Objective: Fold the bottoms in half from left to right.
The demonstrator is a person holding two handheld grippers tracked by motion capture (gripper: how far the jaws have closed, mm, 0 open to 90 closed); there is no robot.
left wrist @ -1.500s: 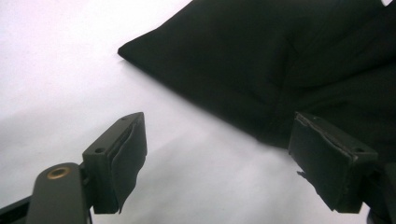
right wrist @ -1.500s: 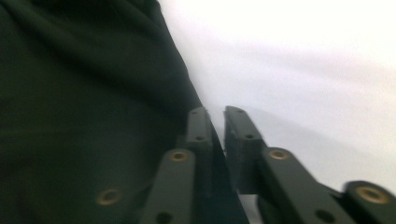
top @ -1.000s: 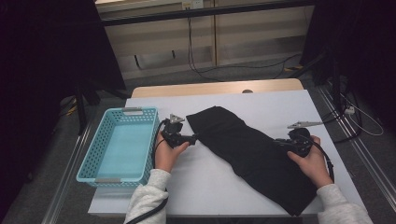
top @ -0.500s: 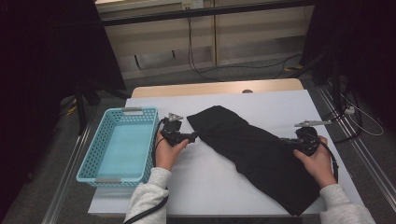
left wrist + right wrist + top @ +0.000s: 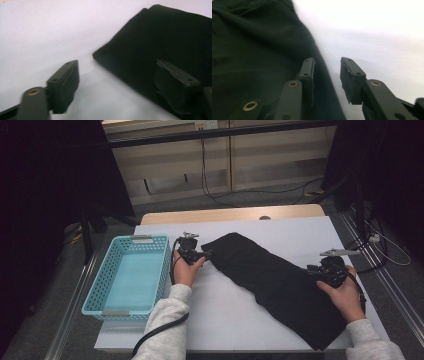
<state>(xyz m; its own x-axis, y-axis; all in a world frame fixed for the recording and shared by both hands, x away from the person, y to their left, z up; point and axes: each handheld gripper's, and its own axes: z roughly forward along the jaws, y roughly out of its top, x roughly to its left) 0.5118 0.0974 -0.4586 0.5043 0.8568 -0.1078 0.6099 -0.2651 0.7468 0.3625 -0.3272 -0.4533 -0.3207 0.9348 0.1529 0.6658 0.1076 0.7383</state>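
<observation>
A black cloth (image 5: 280,285) lies folded and slantwise across the white table (image 5: 230,315). My left gripper (image 5: 206,254) is at its far left corner, jaws wide apart. In the left gripper view the left gripper (image 5: 120,82) has one jaw over bare table and the other over the cloth (image 5: 162,37); its jaws have just been closing a little and press nothing. At the cloth's right edge, my right gripper (image 5: 314,269) is open. In the right gripper view the right gripper (image 5: 327,75) straddles the cloth (image 5: 257,50) edge; its jaws have just been opening and are off the fabric.
A turquoise plastic basket (image 5: 166,270) stands at the table's left side, close to my left hand, with nothing in it. Cables trail from both grippers. Beyond the table's far edge are a wooden board and cabinet fronts.
My left gripper has slid right, up to the cloth's corner. The right gripper's jaws have parted at the cloth's right edge, while that hand stayed in place.
</observation>
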